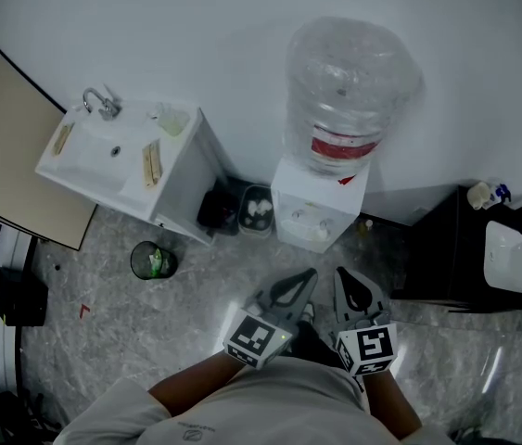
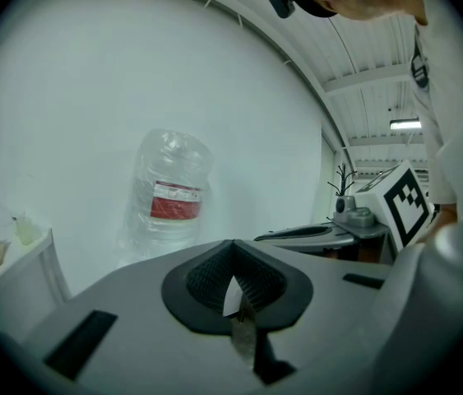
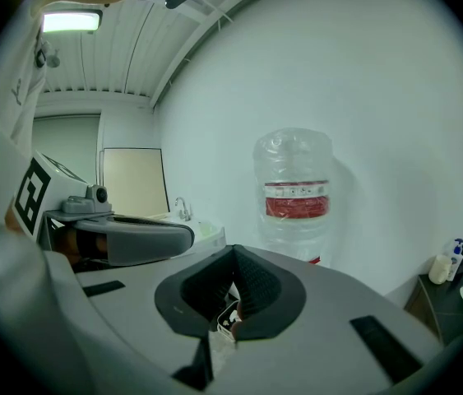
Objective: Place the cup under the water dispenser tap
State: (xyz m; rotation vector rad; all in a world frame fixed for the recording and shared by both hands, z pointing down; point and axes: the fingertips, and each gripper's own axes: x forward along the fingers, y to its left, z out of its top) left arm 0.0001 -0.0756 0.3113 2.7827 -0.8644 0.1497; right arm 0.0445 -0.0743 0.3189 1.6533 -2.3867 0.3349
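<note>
Water-dispenser run, both hands empty: my left gripper has its jaws pressed together with nothing between them. My right gripper is drawn just as tight and carries nothing either. The two hover side by side close to the person's body, low over the grey marbled floor, both aimed at the water dispenser against the white wall.

The big clear bottle sits on top of the dispenser, and the tap recess faces me. A small pale shape shows in that recess, too small for me to call it a cup.

Farther left, well apart from the dispenser, a pale translucent cup stands on the ledge of the white sink. A dark cabinet stands to the dispenser's right.

My reading is that this scene fits two stages. Either the sink-side cup is the one meant for the tap, or a cup already sits in the recess and the grippers hang back from it.

Everything turns on that pale shape, so I judge a closer look at the recess comes before any reach. No grasp is possible while both sets of jaws are closed.
</note>
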